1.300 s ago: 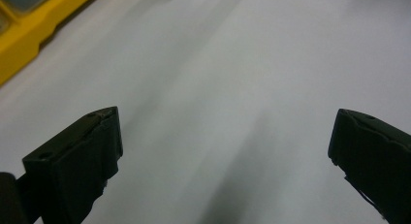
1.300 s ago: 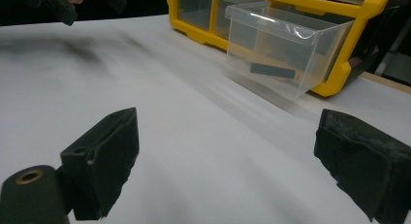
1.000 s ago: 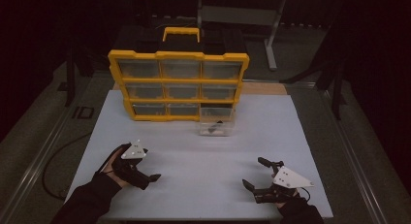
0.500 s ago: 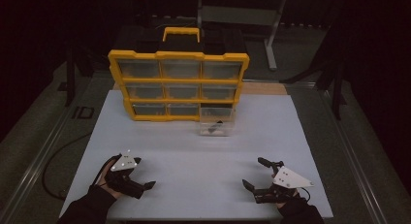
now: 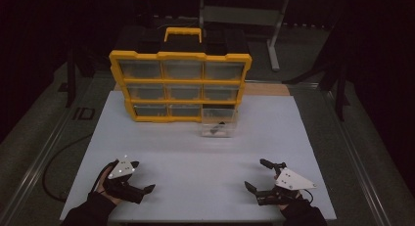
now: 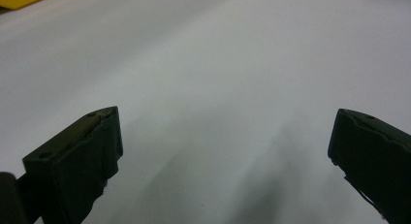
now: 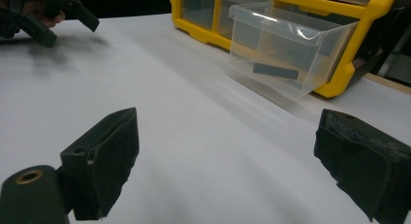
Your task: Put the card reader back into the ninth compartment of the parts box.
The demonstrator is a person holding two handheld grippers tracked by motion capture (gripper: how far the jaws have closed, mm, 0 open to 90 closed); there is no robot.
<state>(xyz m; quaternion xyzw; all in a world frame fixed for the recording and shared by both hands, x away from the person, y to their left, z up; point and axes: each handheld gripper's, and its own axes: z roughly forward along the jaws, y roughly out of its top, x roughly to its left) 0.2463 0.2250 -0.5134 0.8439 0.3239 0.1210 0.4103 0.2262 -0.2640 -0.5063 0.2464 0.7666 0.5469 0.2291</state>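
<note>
Both grippers are parked at the near edge of the white tabletop point(image 5: 195, 157), so imo this is the very start, nothing's been reached for. Left gripper point(image 5: 142, 179) sits at the near left corner, fingers spread wide w/ nothing btwn them. In the left gripper view there's just bare surface btwn the pads. Right gripper point(image 5: 259, 176) is at the near right, fingers wide apart too, holding nothing.

The thing to deal w/ looks like the clear drawer point(image 5: 219, 124), pulled out of the bottom right slot of the yellow organizer point(image 5: 180, 86) at the far side, well apart from both grippers. It looks tipped fwd, front edge on the tabletop, back at the slot. There's a small dark part point(image 7: 275, 71) lying inside it.

Next move prob needs the right gripper to travel fwd to the drawer and line up over its rim or the part inside.

Labels: no readable brand on the organizer. Some dark marking left of the tabletop, too blurry to read.
</note>
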